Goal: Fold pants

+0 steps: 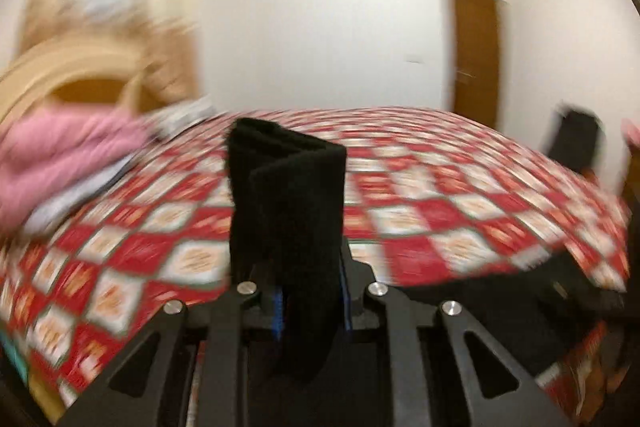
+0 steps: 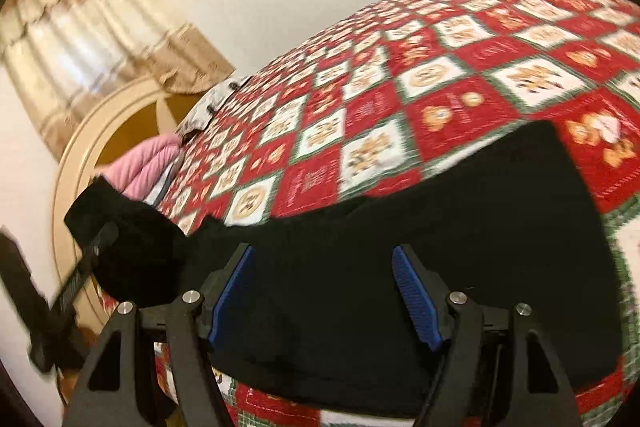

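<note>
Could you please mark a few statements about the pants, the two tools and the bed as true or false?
1. The left tool is clamped on a bunched fold of the black pants. True.
2. The right tool is pinching the pants. False: its blue pads stand wide apart above the cloth, gripping nothing.
3. The bedspread is plain blue. False: it is a red and white checked quilt with small pictures.
4. A pink fabric bundle lies near the head of the bed. True.
5. The pants hang from a hanger on the brown door. False: most of the cloth lies on the bed, with one end lifted by the left tool.
</note>
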